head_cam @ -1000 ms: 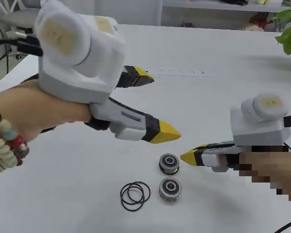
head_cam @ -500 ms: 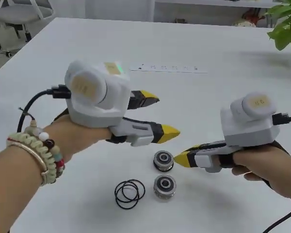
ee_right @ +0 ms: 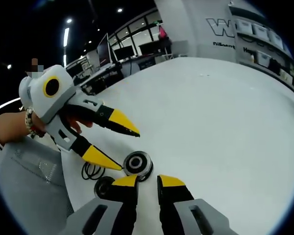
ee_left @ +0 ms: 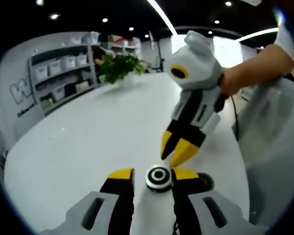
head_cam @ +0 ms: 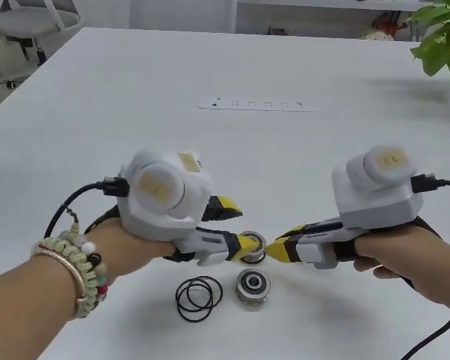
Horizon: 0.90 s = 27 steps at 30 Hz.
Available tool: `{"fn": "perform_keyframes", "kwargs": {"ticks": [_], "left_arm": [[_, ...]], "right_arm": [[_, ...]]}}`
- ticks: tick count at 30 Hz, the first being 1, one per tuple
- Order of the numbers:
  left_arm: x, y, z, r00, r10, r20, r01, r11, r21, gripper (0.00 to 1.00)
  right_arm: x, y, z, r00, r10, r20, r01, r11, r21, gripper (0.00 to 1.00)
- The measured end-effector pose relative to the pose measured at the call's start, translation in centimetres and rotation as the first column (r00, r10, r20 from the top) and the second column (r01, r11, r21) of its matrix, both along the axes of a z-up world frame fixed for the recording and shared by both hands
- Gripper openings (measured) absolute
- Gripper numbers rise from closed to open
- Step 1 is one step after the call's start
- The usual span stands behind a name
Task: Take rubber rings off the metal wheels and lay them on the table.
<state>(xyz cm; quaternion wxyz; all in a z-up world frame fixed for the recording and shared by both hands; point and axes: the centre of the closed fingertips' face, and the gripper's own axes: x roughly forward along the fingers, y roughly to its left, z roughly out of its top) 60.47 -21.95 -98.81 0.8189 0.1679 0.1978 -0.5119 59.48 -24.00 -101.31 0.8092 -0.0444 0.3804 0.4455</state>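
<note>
far wheel (head_cam: 255, 246) sits flat on the bench (head_cam: 135, 90), right between the two sets of claw tips. dark band around its outer edge (can't tell if that's a ring still seated). near wheel (head_cam: 253, 287) is just beside it on the person's side, also flat. rubber rings (head_cam: 197, 296) lie loose and overlapped, just left of the near wheel with a small gap.

left claw (head_cam: 238, 225) is wide and straddles the far wheel. in the left gripper view the wheel sits between the jaws with bench showing at its sides. lower tip is right at the wheel rim, contact unclear.

right claw (head_cam: 279, 251) is narrow with a thin gap and holds nothing. it points at the far wheel from the opposite side, tip just beside it. the two claws' tips are near each other.

wide bare bench beyond the wheels, out to a white power strip (head_cam: 255, 105). bench edges are well apart from the work. plant (head_cam: 442, 37) at the far right corner.
</note>
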Motion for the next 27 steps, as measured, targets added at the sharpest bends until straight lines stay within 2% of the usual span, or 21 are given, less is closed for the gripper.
{"fn": "perform_keyframes", "kwargs": {"ticks": [4,11,12,13,16,21,24,27], "left_arm": [[-0.2,-0.1,-0.5,1.000,0.000,-0.018,0.000,1.000,-0.001,0.26],[-0.1,-0.6,-1.2,0.998,0.025,-0.051,-0.025,1.000,-0.010,0.19],[-0.2,-0.6,-1.3,0.998,0.025,-0.051,-0.026,1.000,-0.007,0.18],[-0.3,-0.5,-1.7,0.998,0.026,-0.054,-0.026,1.000,0.013,0.17],[-0.4,-0.7,-1.5,0.998,0.027,-0.063,-0.028,1.000,-0.004,0.15],[-0.6,-0.7,-1.5,0.999,0.028,-0.045,-0.028,1.000,0.010,0.14],[-0.4,-0.7,-1.5,0.998,0.035,-0.048,-0.034,0.999,0.009,0.14],[-0.5,-0.6,-1.5,0.998,0.036,-0.049,-0.036,0.999,0.007,0.14]], "right_arm": [[-0.3,0.1,-0.2,1.000,0.017,-0.011,-0.017,1.000,-0.012,0.14],[-0.6,0.3,-1.0,0.997,0.069,0.022,-0.068,0.996,-0.053,0.16],[-0.6,0.4,-1.0,0.997,0.071,0.023,-0.069,0.996,-0.052,0.17],[-0.7,0.5,-1.1,0.997,0.074,0.025,-0.073,0.996,-0.052,0.17],[-0.7,0.8,-1.2,0.995,0.091,0.048,-0.088,0.994,-0.061,0.17],[-0.5,1.1,-1.1,0.992,0.097,0.079,-0.093,0.994,-0.057,0.19],[-0.4,1.3,-1.2,0.991,0.099,0.087,-0.096,0.994,-0.047,0.18],[-0.4,1.1,-1.3,0.985,0.127,0.114,-0.119,0.990,-0.076,0.15]]}}
